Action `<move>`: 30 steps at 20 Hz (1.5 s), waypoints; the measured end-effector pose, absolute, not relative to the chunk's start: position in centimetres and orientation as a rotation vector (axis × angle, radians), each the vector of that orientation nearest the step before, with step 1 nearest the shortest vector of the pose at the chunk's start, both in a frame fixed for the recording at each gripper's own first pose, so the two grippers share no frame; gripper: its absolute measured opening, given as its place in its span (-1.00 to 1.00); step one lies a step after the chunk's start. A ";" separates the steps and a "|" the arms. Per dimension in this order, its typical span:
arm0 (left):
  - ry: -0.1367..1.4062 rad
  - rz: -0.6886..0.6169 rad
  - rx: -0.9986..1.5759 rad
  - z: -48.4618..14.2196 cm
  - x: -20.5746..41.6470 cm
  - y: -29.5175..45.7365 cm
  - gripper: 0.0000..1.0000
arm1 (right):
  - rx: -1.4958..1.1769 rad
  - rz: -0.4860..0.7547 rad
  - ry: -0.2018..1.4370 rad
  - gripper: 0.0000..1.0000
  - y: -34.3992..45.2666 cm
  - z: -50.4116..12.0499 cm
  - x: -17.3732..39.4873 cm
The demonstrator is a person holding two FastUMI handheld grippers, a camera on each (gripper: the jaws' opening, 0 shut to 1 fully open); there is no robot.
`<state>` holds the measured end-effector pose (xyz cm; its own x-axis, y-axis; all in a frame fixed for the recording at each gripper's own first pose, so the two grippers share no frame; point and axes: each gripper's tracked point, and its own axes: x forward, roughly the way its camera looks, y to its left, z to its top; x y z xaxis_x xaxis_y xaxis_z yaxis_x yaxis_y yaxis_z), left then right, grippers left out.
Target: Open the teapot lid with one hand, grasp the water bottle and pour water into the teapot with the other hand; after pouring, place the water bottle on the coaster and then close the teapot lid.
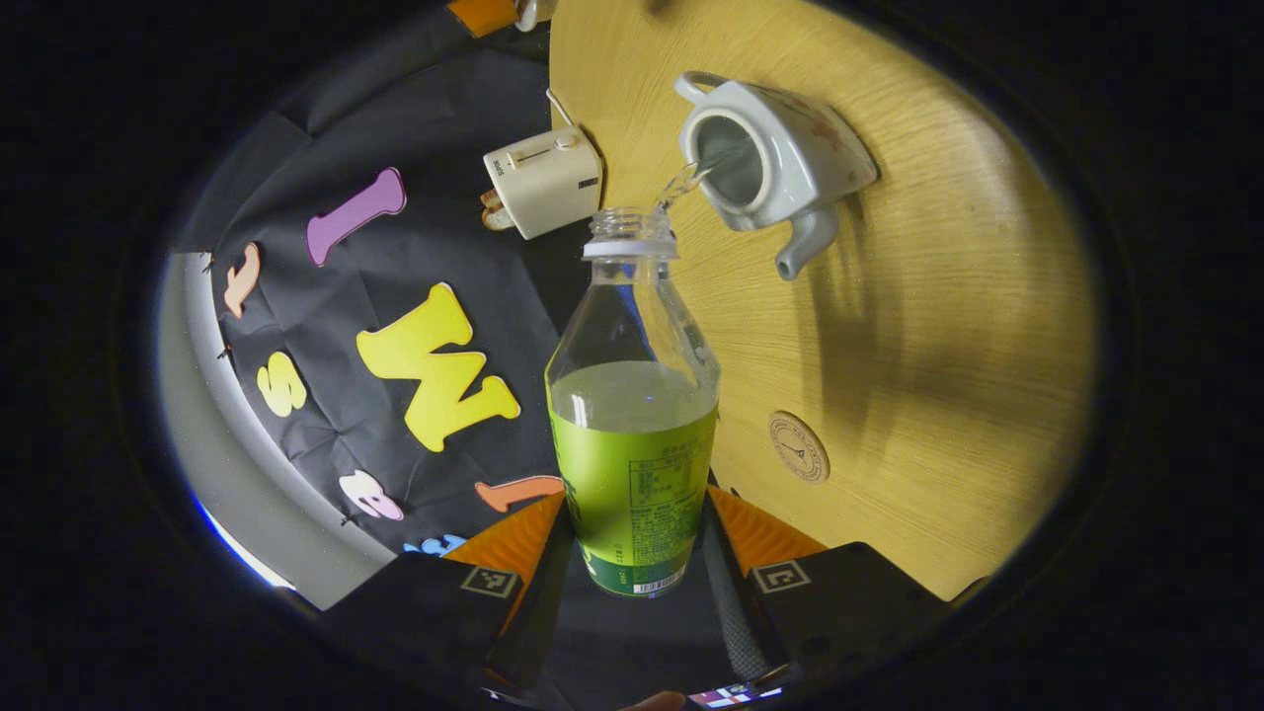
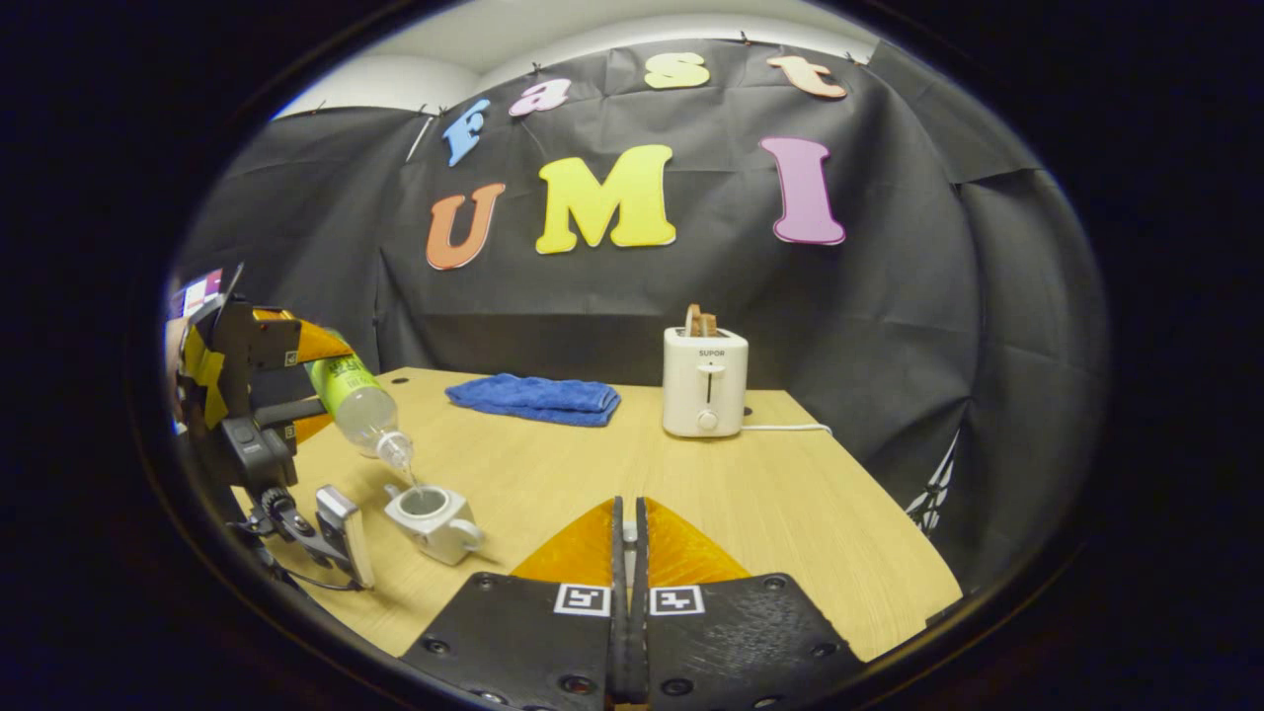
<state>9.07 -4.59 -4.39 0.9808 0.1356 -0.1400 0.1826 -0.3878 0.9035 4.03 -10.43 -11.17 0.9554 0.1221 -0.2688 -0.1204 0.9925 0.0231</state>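
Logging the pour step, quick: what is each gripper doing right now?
Left gripper: shut on the water bottle, tipped over the teapot.
Right gripper: fingers nearly together, something small between them.

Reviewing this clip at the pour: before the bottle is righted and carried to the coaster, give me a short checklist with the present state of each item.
1. Left gripper shut on the water bottle, a finger on each side: ok.
2. Stream lands inside the open teapot; no spill seen on the table: ok.
3. Teapot filled enough to stop: cannot tell, its inside is too dark.
4. Coaster bare and apart from the teapot, ready for the bottle: ok.
5. Right gripper has the lid: cannot tell; its fingers are together with something small between them.
6. Toaster and blue cloth lie far back, away from the teapot: ok.
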 end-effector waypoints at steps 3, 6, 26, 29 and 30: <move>0.213 -0.044 2.008 -4.1 9.4 -4.6 0.42 | 0.004 0.120 0.270 -1.00 -10.6 -11.0 4.0; 0.193 -0.037 2.021 -3.7 9.3 -4.9 0.42 | 0.003 0.118 0.266 -1.00 -10.7 -10.9 4.0; 0.153 -0.019 2.113 -3.0 9.6 -5.4 0.41 | 0.007 0.114 0.260 -1.00 -11.0 -10.7 3.9; 0.149 -0.020 2.107 -2.9 9.7 -5.4 0.36 | 0.006 0.113 0.261 -1.00 -10.9 -10.6 3.9; 0.147 -0.019 2.102 -2.9 9.7 -5.4 0.41 | 0.007 0.114 0.262 -1.00 -11.0 -10.7 3.9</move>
